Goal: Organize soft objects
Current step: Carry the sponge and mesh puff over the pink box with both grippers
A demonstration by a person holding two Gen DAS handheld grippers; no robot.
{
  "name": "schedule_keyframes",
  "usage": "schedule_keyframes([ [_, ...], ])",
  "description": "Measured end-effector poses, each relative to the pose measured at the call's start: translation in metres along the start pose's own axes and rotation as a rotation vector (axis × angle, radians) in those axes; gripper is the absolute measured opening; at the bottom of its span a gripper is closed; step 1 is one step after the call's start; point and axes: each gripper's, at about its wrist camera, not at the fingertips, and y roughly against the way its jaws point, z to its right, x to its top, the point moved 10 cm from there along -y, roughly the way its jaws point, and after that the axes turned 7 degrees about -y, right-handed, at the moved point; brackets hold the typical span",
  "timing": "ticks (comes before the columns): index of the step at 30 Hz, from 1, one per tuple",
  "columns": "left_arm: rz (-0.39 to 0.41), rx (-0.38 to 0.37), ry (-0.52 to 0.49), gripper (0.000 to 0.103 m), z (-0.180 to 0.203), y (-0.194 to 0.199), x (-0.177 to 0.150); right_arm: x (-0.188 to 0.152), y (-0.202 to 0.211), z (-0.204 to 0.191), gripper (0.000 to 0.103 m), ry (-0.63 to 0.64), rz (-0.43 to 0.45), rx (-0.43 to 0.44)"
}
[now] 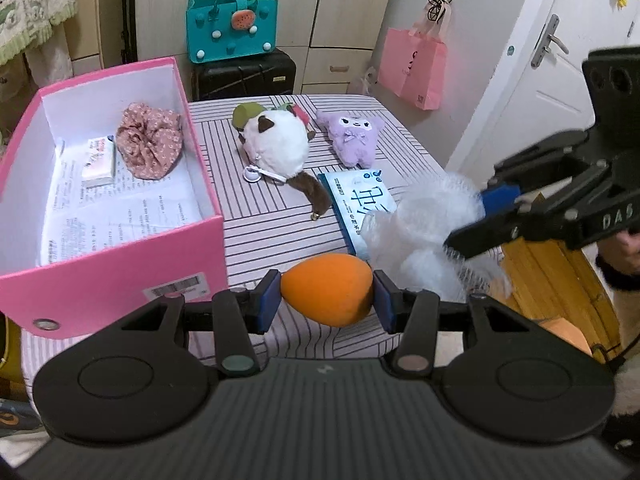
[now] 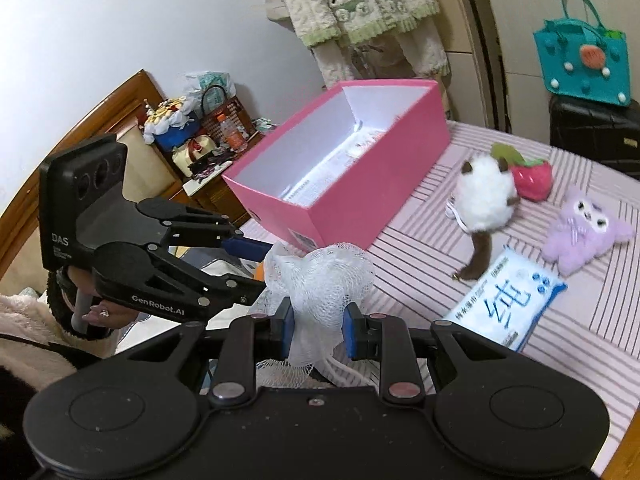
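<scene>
Lying crosswise, narrow end leftward, the orange sponge egg (image 1: 327,289) is clamped between the left gripper (image 1: 326,300) fingers beside the pink box (image 1: 120,268). The white mesh puff (image 2: 318,280) is pinched by the right gripper (image 2: 318,330) above the striped desk (image 2: 420,232).

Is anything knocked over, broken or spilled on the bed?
Nothing stands out. The white plush, purple plush and wipes pack just lie loose on the striped cover, and the pink box stands upright with its things inside.
</scene>
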Motion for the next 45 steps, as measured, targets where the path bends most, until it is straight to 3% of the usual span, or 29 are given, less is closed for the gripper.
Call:
schedule_keyframes([
  [10,-0.021,0.065,-0.036,0.047,-0.02,0.043,0.009,0.04,0.001,-0.039,0.029,0.075,-0.011,0.038],
  [20,0.082,0.144,-0.006,0.047,-0.071,0.078,0.026,0.102,-0.018,-0.07,0.029,0.156,0.042,0.068],
  [25,0.15,0.173,0.079,0.048,-0.111,0.093,0.03,0.135,-0.029,-0.078,0.029,0.186,0.08,0.077],
  [30,0.164,0.24,0.126,0.048,-0.149,0.096,0.032,0.164,-0.05,-0.081,0.029,0.219,0.105,0.068],
  [36,0.151,0.245,0.128,0.048,-0.175,0.08,0.051,0.192,-0.096,-0.066,0.03,0.276,0.105,-0.004],
  [45,0.112,0.286,0.143,0.048,-0.216,0.033,0.084,0.185,-0.195,-0.001,0.03,0.34,-0.074,-0.14],
])
